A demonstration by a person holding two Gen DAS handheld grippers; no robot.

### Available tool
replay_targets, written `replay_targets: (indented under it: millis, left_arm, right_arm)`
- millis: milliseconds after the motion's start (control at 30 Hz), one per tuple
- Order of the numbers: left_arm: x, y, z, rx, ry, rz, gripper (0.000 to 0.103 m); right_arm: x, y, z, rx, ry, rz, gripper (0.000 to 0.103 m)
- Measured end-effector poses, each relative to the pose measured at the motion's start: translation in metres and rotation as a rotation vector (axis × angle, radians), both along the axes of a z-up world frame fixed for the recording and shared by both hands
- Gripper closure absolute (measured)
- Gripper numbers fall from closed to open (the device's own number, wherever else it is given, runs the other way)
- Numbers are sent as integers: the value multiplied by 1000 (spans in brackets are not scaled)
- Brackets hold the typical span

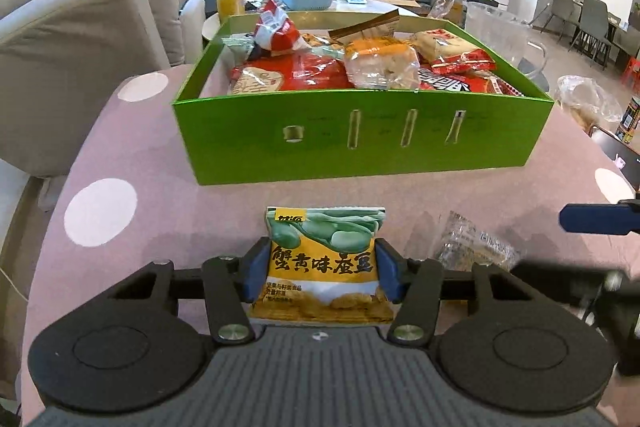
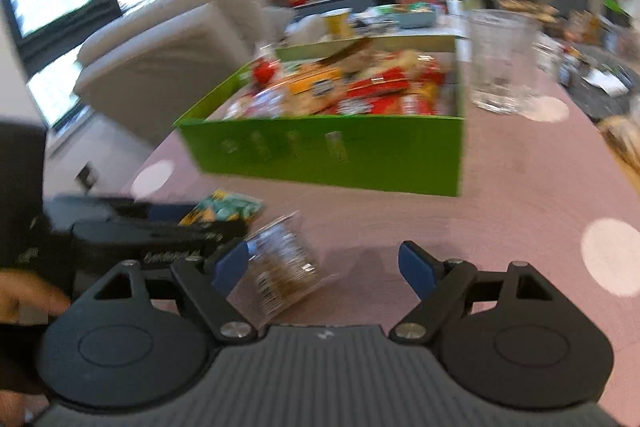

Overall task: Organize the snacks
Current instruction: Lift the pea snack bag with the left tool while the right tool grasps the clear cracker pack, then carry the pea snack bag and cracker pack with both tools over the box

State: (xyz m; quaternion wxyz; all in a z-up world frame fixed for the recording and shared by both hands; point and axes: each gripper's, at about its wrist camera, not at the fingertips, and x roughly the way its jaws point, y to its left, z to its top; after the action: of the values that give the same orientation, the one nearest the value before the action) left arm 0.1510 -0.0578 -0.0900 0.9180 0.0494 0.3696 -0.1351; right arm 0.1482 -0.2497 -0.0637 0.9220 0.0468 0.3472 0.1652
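On the pink dotted surface (image 1: 152, 163) the green box (image 1: 360, 135) already holds many snacks. The left gripper (image 1: 320, 277) has its fingers clamped on a yellow bean packet (image 1: 322, 259) near the box; the judged next move is lifting it over the front wall. The right gripper (image 2: 324, 267), fingers apart, frames a clear packet (image 2: 280, 267) not yet grasped.

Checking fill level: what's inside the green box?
The green box is piled with snack packets: red ones, a clear bread bag. The pile hides the floor and lower layers.
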Motion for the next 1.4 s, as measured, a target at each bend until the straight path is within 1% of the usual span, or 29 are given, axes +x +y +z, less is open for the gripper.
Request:
replay_targets:
  millis: [100, 200, 400, 500, 733, 833, 933, 1033, 1133, 1400]
  left_arm:
    - [-5, 5, 3, 2, -13, 11, 52]
    - [-8, 10, 6, -5, -25, 23, 52]
    - [-11, 16, 10, -18, -37, 36, 52]
    - [-13, 16, 11, -24, -40, 33, 52]
    - [-14, 15, 11, -30, -41, 24, 52]
    - [-14, 16, 11, -31, -41, 23, 52]
    - [-14, 16, 11, -31, -41, 25, 52]
    - [-16, 16, 12, -35, -44, 23, 52]
    - [-20, 15, 15, -34, -54, 22, 52]
    - [-36, 13, 31, -45, -98, 17, 52]
  right_arm:
    - [-3, 15, -3, -70, -22, 70, 33]
    - [-1, 27, -7, -134, -28, 106, 33]
    - [6, 35, -15, -208, -26, 109, 33]
    - [10, 35, -16, -221, -20, 104, 33]
    - [16, 37, -20, -240, 3, 82, 34]
    - [15, 36, -19, -212, 2, 110, 34]
    - [13, 39, -17, -216, -1, 115, 34]
    - [13, 38, -14, -211, 1, 86, 34]
    - [10, 33, -10, -184, -5, 54, 34]
    - [-5, 22, 13, -134, -63, 5, 34]
